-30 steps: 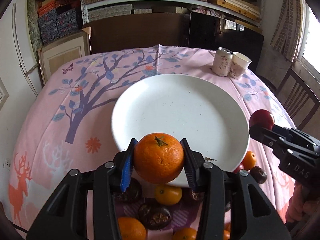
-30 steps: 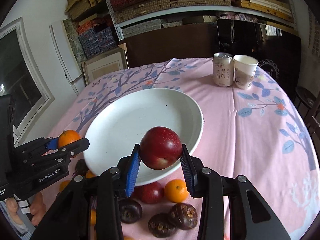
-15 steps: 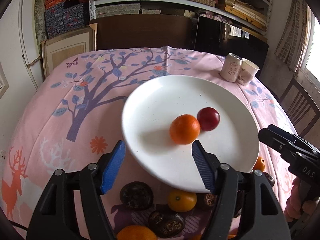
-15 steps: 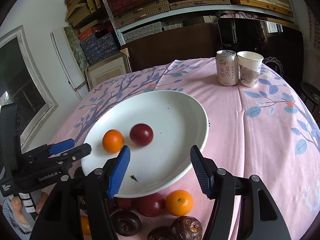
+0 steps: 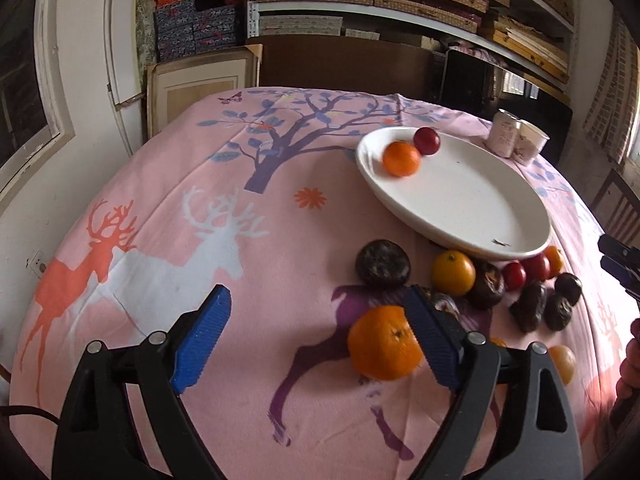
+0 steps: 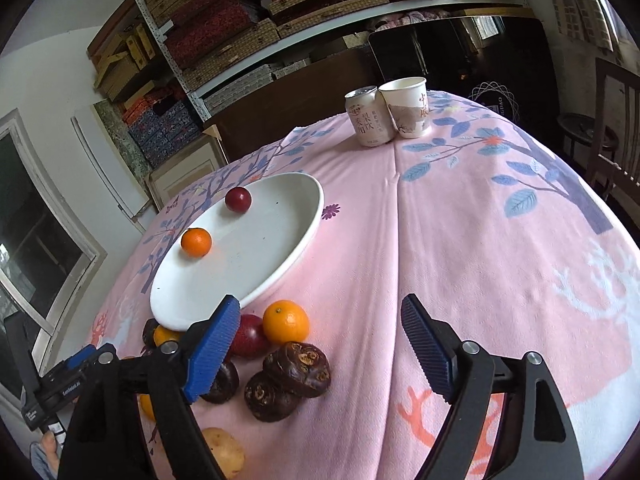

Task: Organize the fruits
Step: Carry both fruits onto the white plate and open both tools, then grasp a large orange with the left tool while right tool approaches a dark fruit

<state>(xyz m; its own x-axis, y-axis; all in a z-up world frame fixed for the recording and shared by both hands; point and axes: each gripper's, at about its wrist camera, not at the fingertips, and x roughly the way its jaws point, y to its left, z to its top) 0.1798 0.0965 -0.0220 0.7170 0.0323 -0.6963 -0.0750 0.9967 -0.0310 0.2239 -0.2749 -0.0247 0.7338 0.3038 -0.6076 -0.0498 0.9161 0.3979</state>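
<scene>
Two fruits on white plate (image 5: 460, 200); both tools released, left tool (image 5: 316, 336) nearer next orange (image 5: 384, 342), lower right of frame on table, touching its right pad, off-centre from gap.

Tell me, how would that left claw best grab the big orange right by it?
Grip the orange across its widest middle, coming down from above with the open left gripper shifted right to straddle it. It is round, stem end up, with bare cloth on its left; dark fruit crowds its far right side.
</scene>
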